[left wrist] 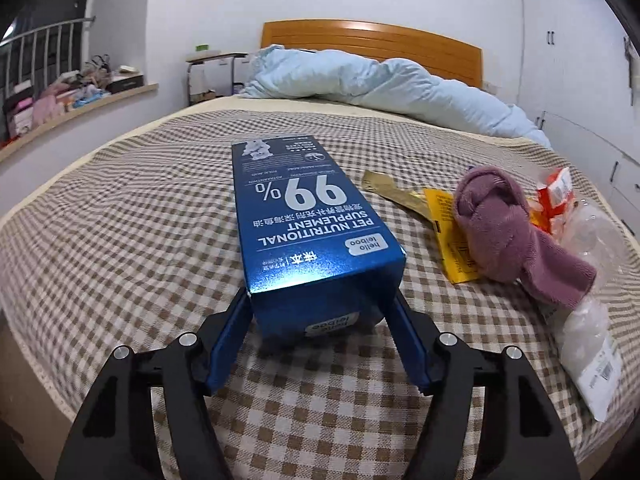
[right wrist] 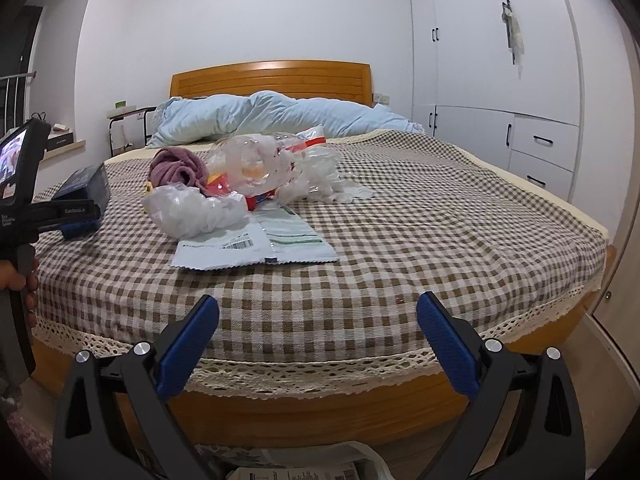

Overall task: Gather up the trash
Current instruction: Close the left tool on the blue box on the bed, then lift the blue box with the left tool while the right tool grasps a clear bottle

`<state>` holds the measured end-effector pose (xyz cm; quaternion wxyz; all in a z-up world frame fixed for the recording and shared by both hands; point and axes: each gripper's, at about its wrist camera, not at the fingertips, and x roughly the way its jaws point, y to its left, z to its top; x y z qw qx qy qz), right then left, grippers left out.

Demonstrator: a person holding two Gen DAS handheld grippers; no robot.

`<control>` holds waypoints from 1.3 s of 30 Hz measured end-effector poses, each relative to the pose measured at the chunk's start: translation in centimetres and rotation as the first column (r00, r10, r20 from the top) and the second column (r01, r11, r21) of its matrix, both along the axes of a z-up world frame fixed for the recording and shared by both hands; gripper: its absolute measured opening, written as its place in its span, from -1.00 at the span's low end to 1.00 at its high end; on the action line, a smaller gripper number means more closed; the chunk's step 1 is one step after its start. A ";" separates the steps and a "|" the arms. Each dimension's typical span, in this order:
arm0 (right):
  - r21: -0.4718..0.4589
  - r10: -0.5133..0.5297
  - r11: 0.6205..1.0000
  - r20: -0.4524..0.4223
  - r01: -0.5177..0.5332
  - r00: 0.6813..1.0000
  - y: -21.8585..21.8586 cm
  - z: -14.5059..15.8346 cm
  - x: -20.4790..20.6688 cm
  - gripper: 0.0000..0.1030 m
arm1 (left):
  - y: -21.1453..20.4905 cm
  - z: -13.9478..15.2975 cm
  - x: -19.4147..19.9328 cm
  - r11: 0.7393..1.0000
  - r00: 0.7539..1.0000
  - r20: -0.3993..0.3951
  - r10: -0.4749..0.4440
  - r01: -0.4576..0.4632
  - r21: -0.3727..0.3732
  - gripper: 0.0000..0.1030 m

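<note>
A long blue pet-supplement box [left wrist: 304, 216] lies on the checked bedspread [left wrist: 120, 220]. My left gripper [left wrist: 320, 300] is shut on its near end, a blue pad against each side. The right wrist view shows the same box [right wrist: 86, 184] at far left, held by that gripper. To its right lie a purple cloth [left wrist: 496, 220], a yellow wrapper [left wrist: 448, 236], a gold strip [left wrist: 384, 186] and a red packet [left wrist: 556, 192]. A crushed clear bottle [right wrist: 256, 160], a white plastic bag [right wrist: 192, 212] and a flat white mailer [right wrist: 256, 248] lie mid-bed. My right gripper [right wrist: 316, 312] hangs open over the bed's front edge, nothing between its fingers.
A light blue duvet [right wrist: 260, 116] is heaped against the wooden headboard [right wrist: 272, 76]. White wardrobes [right wrist: 492, 80] stand on the right, a small side table [left wrist: 212, 72] and a cluttered ledge [left wrist: 72, 96] on the left. A bag with paper [right wrist: 320, 468] sits on the floor below my right gripper.
</note>
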<state>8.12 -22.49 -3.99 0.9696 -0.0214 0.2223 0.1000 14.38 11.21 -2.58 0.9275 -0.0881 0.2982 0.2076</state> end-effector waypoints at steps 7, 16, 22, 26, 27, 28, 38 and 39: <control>-0.057 0.008 0.998 0.017 -0.007 1.000 0.7 0.0 -0.9 0.84 | -2.0 1.7 0.1 0.968 0.971 0.040 -0.234 0.230 0.098 0.20; -0.076 -0.018 0.997 -0.003 0.017 1.000 1.0 0.5 -0.8 0.84 | -1.8 3.6 0.2 0.951 0.947 0.093 -0.308 0.303 0.061 0.19; -0.095 -0.019 0.995 -0.009 0.018 1.000 1.6 1.1 -0.7 0.84 | -1.3 6.3 -0.3 0.951 0.937 0.167 -0.306 0.296 0.085 0.17; -0.093 -0.014 0.996 -0.004 0.014 1.000 2.1 1.7 -0.6 0.84 | -0.7 7.8 -0.5 0.953 0.927 0.225 -0.301 0.289 0.084 0.17; -0.093 -0.014 0.996 0.001 0.014 1.000 2.2 2.1 -0.5 0.84 | -0.7 8.0 -0.5 0.953 0.925 0.229 -0.302 0.290 0.084 0.17; -0.092 -0.013 0.996 0.007 0.013 1.000 2.4 2.3 -0.5 0.84 | -0.7 8.2 -0.6 0.953 0.924 0.235 -0.303 0.291 0.083 0.17; -0.086 -0.007 0.996 0.029 0.009 1.000 3.2 3.4 -0.3 0.84 | -1.2 9.2 -1.4 0.954 0.913 0.277 -0.300 0.282 0.102 0.17; -0.090 -0.006 0.996 0.027 0.009 1.000 3.2 3.3 -0.3 0.84 | -1.2 9.3 -1.5 0.954 0.911 0.281 -0.300 0.285 0.094 0.17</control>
